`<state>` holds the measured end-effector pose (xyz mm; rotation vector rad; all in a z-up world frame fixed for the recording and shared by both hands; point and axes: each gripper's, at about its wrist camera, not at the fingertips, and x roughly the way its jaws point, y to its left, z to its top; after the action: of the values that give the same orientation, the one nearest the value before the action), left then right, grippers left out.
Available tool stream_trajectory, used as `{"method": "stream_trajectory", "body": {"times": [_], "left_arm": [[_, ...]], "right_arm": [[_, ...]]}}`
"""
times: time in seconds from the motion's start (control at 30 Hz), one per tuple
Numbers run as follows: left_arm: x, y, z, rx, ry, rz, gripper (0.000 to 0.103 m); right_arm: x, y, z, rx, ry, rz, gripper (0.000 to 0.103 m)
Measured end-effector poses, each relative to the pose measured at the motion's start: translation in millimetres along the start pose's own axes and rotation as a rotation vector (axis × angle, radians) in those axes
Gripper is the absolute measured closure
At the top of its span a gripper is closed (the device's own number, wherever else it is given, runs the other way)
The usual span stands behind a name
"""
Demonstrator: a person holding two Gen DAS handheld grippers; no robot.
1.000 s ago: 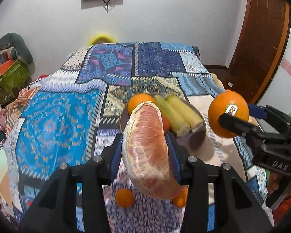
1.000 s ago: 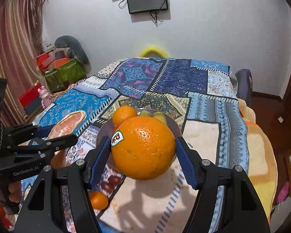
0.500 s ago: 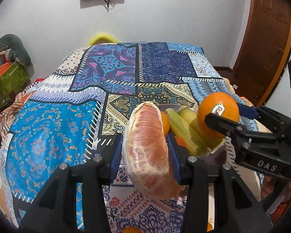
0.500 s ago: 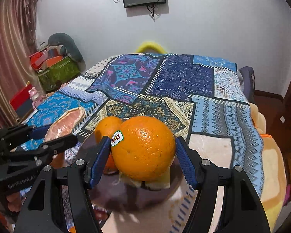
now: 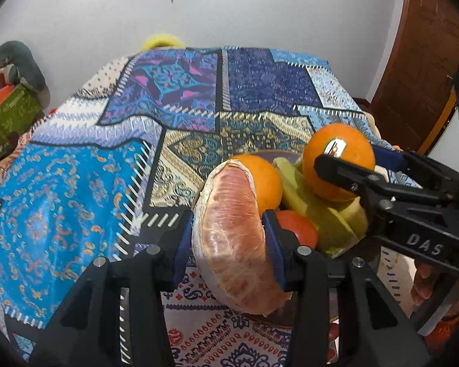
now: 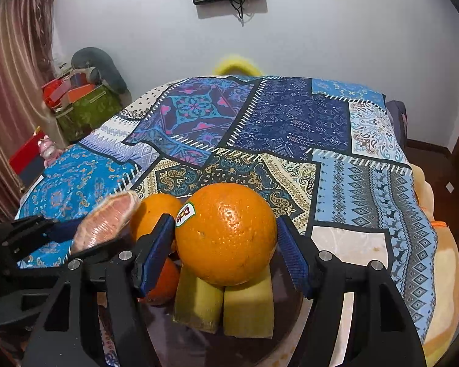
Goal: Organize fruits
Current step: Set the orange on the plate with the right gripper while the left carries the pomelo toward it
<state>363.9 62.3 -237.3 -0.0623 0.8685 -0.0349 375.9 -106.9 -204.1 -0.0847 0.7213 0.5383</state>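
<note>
Pomelo wedge (image 5: 234, 244), film-wrapped so likely slick and squashy, is pinched at its flat sides by the left tongs (image 5: 227, 255). The stickered orange (image 6: 226, 234), firm and fairly heavy, is clamped across its middle by the right tongs (image 6: 224, 252), just above the plate (image 6: 287, 299).

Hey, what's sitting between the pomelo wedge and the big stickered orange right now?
In the left wrist view, a second orange, a smaller red-orange fruit and yellow-green cut pieces lie between the pomelo wedge and the stickered orange.
</note>
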Motion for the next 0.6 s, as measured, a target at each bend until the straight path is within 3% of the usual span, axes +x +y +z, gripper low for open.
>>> {"method": "stream_trajectory", "body": {"times": [0.6], "left_arm": [[-9,1,-4,0.012,-0.005,0.013,0.049]], "right_arm": [[-1,2,-14,-0.037,0.047,0.008,0.035]]}}
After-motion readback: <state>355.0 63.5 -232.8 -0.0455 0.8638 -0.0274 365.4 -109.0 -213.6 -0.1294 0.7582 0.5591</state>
